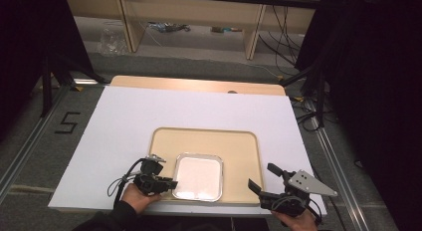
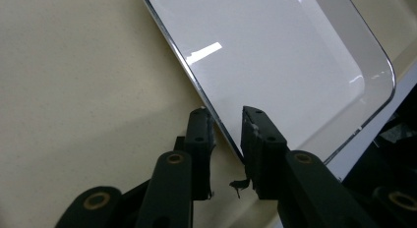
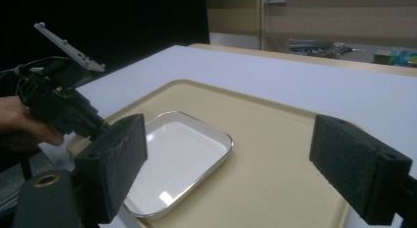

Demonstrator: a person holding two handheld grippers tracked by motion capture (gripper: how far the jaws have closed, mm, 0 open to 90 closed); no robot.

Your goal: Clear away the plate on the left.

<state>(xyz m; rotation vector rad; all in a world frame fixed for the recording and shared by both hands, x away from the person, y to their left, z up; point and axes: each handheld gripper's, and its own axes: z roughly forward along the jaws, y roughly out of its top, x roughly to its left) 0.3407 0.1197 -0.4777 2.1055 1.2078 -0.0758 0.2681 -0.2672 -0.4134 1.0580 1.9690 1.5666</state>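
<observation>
Item: metal dish (image 1: 199, 177), shallow, rectangular, rounded corners, pale inside, bright rim. It is lodged on the beige tray (image 1: 239, 141), toward the tray's near-left part, lying flat.

Step in hand, as judged: the dish's left rim is being taken by the left tool (image 1: 167, 183). In the left gripper view the left tool (image 2: 227, 134) is seen with its jaws narrowly parted and set astride the rim, one jaw outside over the tray, one inside over the dish floor; a firm pinch cannot be confirmed, a small gap being visible.

Next move, as judged: the jaws are to be closed on the thin rim and the dish lifted level, since a one-edge hold may let it tip.

Right tool (image 1: 263, 178): held off the tray's near-right corner, jaws spread wide, nothing between them; in the right gripper view the same tool (image 3: 231, 154) is aimed across the tray toward the dish.

Surroundings: white surface (image 1: 124, 121) beneath the tray; nothing else is carried on the tray, so no obstruction is noted beside the dish. Cables and shelving are noted on the floor beyond the tray's far side.
</observation>
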